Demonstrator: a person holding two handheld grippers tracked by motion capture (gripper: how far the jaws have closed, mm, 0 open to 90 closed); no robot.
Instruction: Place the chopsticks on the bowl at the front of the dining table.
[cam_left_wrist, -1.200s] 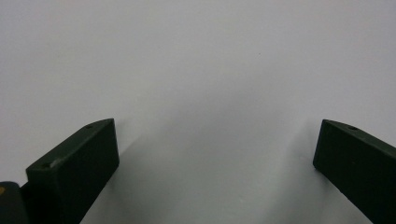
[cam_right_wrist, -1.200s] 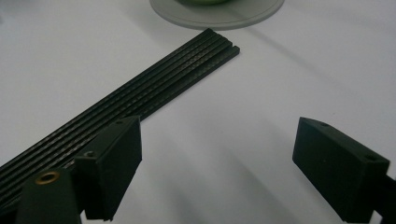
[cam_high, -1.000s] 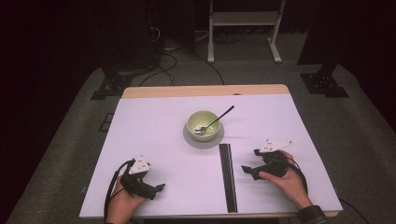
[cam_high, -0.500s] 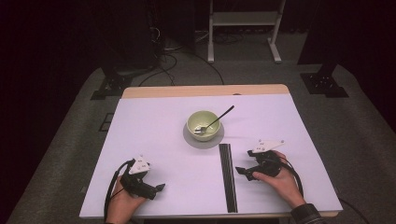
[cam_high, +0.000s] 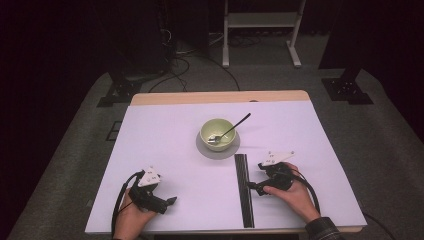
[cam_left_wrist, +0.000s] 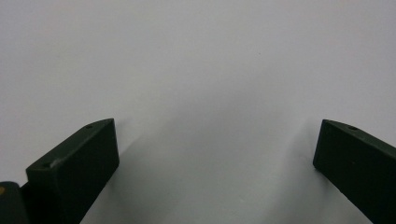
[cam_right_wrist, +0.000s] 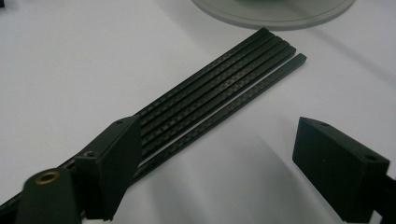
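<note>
A pale green bowl (cam_high: 217, 133) stands on a grey saucer (cam_high: 203, 148) mid-table, with a dark spoon (cam_high: 235, 125) leaning in it. Several black rods (cam_high: 244, 190) lie side by side in a strip running toward the front edge; in the right gripper view the black rods (cam_right_wrist: 219, 88) run diagonally past the left jaw. My right gripper (cam_high: 255, 187) is open, low over the table just right of the strip, its right gripper (cam_right_wrist: 217, 154) jaws wide apart with nothing between them. My left gripper (cam_high: 170, 202) rests open at the front left; the left gripper (cam_left_wrist: 215, 144) jaws frame bare white table.
The white table top (cam_high: 165, 140) has a wooden strip (cam_high: 220, 97) at its far edge. Beyond it stand a white metal rack (cam_high: 260, 22) and black stand bases (cam_high: 347, 90) with cables on the grey floor. The saucer's rim (cam_right_wrist: 275, 14) lies just past the rod ends.
My right gripper has moved left toward the strip of black rods, ending beside it. The left gripper has stayed in place.
</note>
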